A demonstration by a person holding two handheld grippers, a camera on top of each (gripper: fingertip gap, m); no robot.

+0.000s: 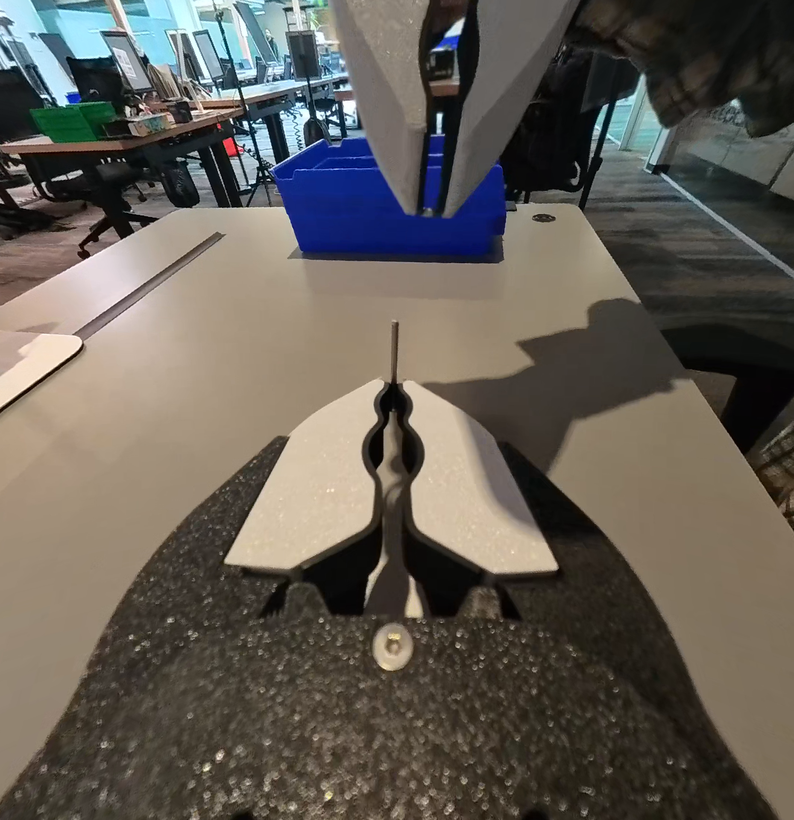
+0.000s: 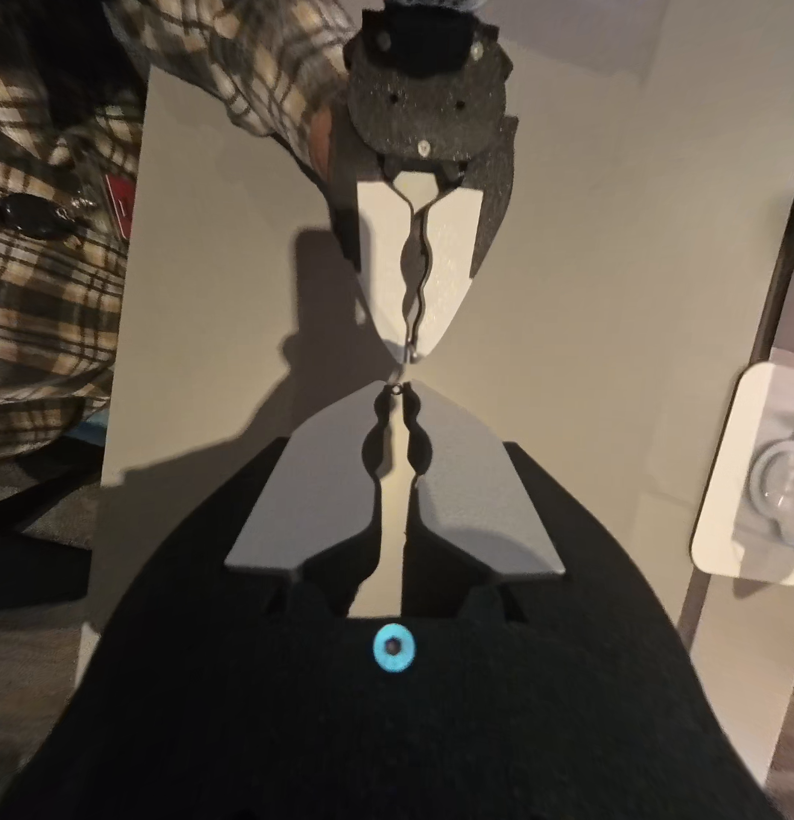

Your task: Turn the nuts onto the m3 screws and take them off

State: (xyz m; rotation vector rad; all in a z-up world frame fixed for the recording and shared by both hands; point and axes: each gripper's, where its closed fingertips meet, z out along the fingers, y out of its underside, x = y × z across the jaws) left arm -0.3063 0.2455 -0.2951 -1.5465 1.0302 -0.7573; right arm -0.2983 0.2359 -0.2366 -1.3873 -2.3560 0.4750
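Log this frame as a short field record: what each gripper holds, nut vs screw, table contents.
left gripper: shut on screw, shaft sticking out past the tips
right gripper: shut on nut, a small dark ring
alignment: nut close to screw tip, not threaded
blue bin: far edge of table
white tray: on table, off to the side

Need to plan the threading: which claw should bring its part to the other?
Right. The right claw pinches the small nut above the table, free to move, while the left claw holds the screw pointing forward.
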